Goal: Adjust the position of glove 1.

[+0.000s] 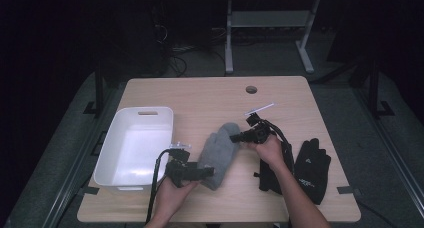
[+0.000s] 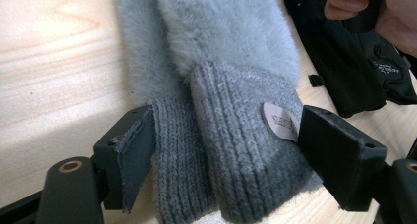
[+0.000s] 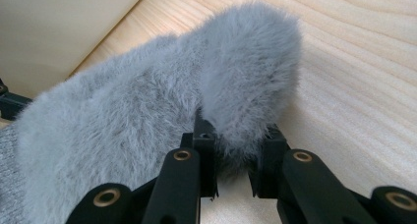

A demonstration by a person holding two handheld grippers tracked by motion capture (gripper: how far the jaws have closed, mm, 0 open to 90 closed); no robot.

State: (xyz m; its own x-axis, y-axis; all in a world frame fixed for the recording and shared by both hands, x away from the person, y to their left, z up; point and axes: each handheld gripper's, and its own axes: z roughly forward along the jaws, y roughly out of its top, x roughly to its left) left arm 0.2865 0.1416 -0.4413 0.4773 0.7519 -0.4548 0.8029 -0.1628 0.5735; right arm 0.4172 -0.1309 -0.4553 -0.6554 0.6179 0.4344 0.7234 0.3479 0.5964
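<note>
My right tongs pinch the furry tip of a grey mitten lying mid-tabletop, while my left tongs stand spread around its knitted cuff, not yet pressing. It looks light, soft and floppy, so I judge the ribbed cuff the firmer hold. A white bin sits left, black gloves right; the room beyond is dark.

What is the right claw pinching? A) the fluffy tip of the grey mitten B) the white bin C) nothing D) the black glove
A: in the right gripper view the right claw is squeezed on the fluffy end of the grey mitten.
</note>
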